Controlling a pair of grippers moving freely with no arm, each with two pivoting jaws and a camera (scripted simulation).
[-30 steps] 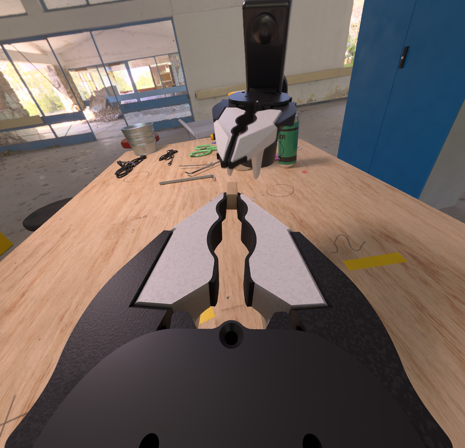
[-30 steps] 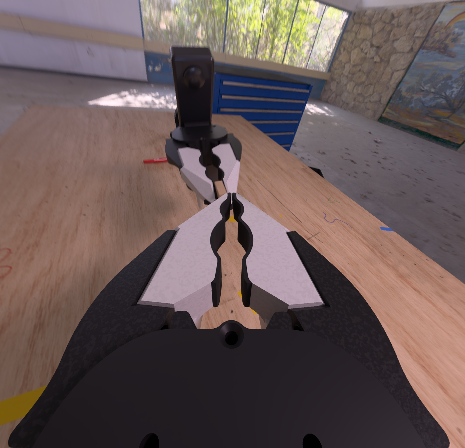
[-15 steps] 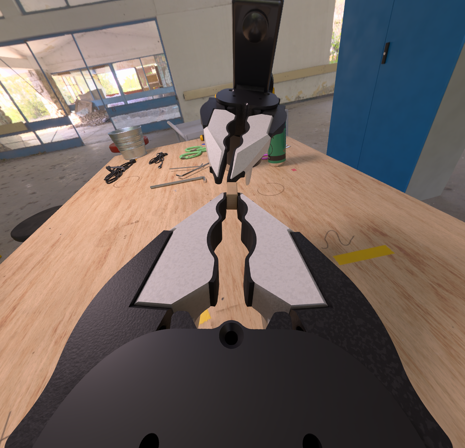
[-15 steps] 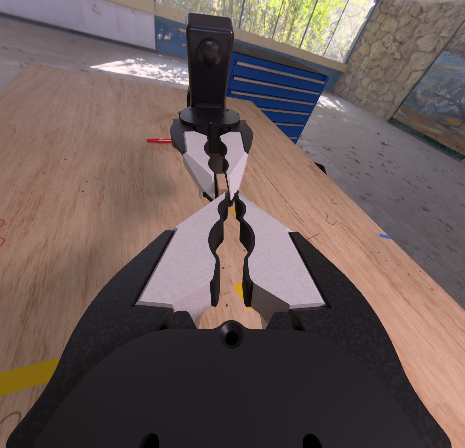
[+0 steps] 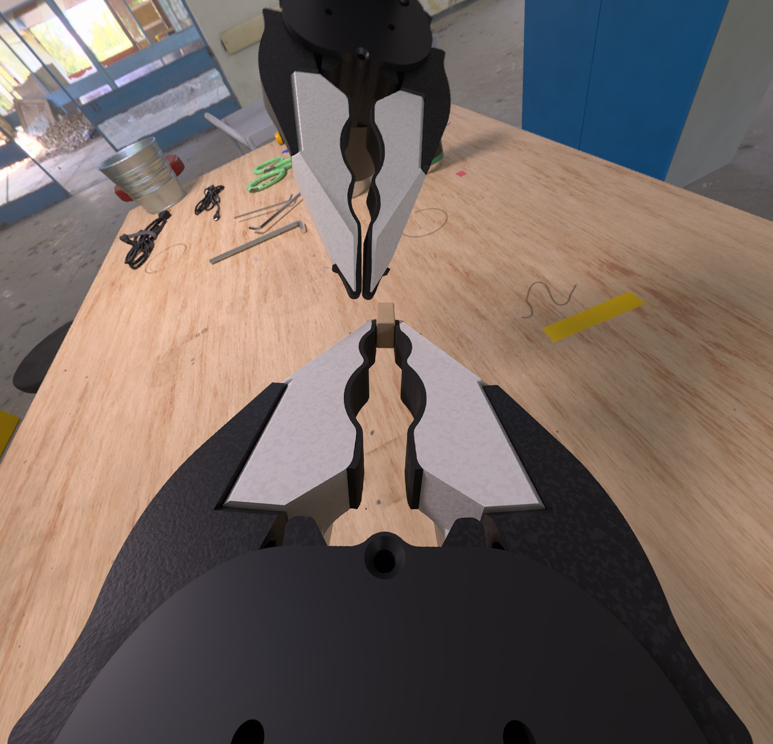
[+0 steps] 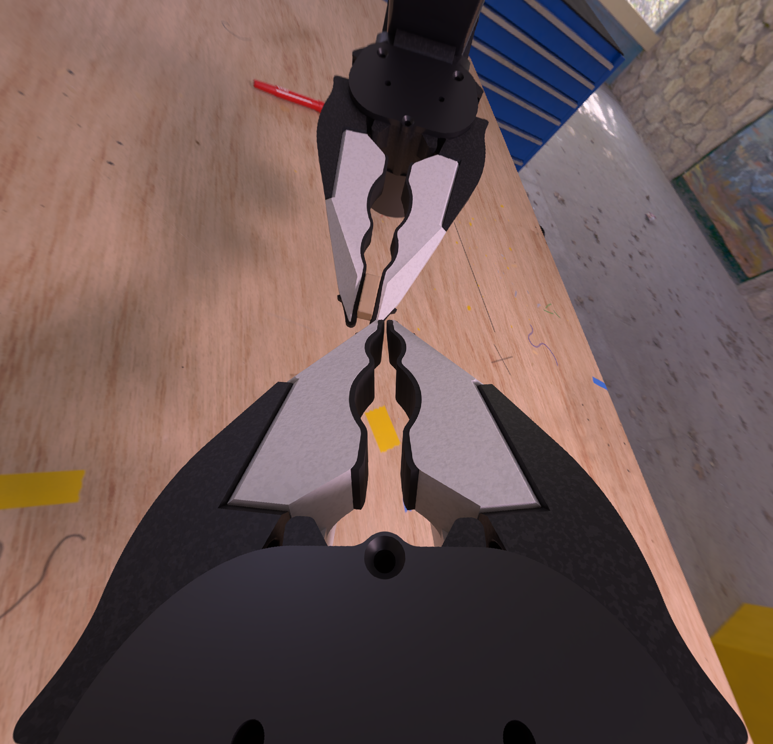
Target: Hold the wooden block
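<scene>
A small wooden block [image 5: 385, 332] is clamped between the tips of my left gripper [image 5: 385, 326], held above the wooden table [image 5: 564, 452]. My right gripper [image 5: 361, 292] faces it from the far side, shut and empty, its tips just short of the block and slightly left. In the right wrist view my right gripper [image 6: 385, 326] is shut with nothing between its fingers. Just beyond its tips is the left gripper [image 6: 368, 317], shut on the block [image 6: 368, 295]. The two grippers point at each other, nearly tip to tip.
At the far left of the table are a metal bucket [image 5: 142, 176], black cables [image 5: 142, 239], green scissors [image 5: 270, 174] and hex keys [image 5: 259, 243]. A red pen [image 6: 288, 95] lies behind the left gripper. A blue cabinet [image 5: 619, 55] and a blue drawer unit [image 6: 543, 67] stand beside the table.
The two grippers have closed in on each other and both views now tilt down more at the table. The block stays clamped in the left gripper. The right gripper stays shut.
</scene>
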